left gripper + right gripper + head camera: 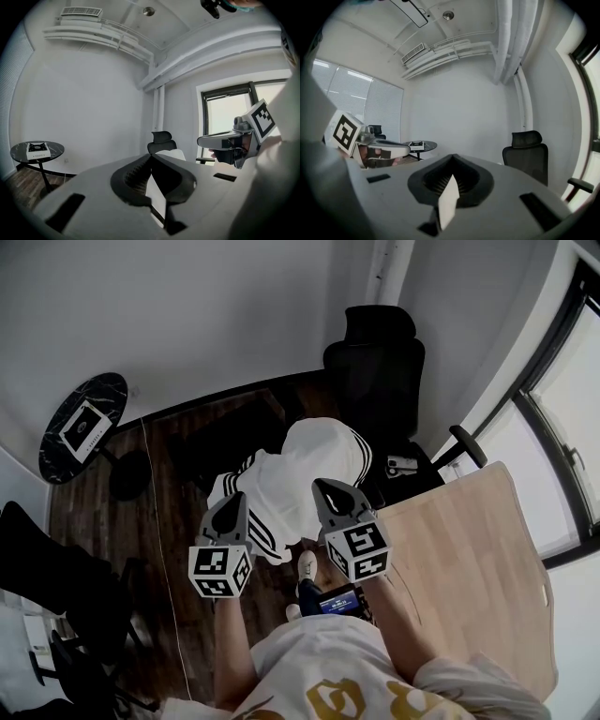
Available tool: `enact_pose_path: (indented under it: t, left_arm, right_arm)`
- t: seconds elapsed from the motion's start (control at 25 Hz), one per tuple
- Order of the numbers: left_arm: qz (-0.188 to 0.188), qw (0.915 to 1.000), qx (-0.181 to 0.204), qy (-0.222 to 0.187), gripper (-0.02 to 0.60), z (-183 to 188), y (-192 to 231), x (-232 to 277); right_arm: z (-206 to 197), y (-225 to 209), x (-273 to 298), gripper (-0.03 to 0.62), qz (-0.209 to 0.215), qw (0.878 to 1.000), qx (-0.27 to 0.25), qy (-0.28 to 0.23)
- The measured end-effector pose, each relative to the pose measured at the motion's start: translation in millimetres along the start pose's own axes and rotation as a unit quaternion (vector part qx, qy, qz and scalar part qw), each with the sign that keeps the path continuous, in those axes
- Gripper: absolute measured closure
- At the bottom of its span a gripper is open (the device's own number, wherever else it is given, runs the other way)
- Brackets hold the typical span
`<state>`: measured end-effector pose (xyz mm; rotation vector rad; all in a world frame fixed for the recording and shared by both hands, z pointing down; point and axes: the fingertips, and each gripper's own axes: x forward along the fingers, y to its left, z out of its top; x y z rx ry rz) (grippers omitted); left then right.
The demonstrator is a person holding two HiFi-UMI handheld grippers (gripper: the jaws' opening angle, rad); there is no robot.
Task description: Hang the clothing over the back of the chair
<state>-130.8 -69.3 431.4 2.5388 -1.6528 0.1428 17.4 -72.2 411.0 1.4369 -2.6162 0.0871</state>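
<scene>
The jaws of the left gripper (228,517) are pinched tight on a bit of the white clothing (309,460). The right gripper (339,495) pinches another bit the same way. Holding two spots keeps the cloth spread out between them, so it is probably easier to lay flat. The clothing has black stripes and hangs down in front of the person. The black chair (380,362) stands farther away, a little to the right. Its back is bare. I think the clothing must go over there next.
</scene>
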Motion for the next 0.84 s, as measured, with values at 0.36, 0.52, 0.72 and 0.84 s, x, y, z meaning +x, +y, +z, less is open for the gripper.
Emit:
enact_pose_path:
  t: [0.36,0.52,0.72,0.84]
  left_arm:
    - [-0.008,0.9999,-0.003,0.007,0.561,-5,0,3]
    - [-0.011,0.9999,-0.009,0.009,0.561,-4,-1,7]
    - [-0.016,0.9998,-0.005,0.011,0.561,-4,-2,11]
    - [-0.014,0.9999,-0.002,0.010,0.561,-4,0,15]
  right_arm:
    - [-2,-8,-1,0.583,-0.009,1.000,0.001,0.003]
    - [-1,-9,1,0.583,-0.005,1.000,0.001,0.005]
    - [-2,-11,3,0.583,-0.006,1.000,-0.002,0.008]
    - [-4,-15,7,0.583,-0.007,1.000,-0.003,0.009]
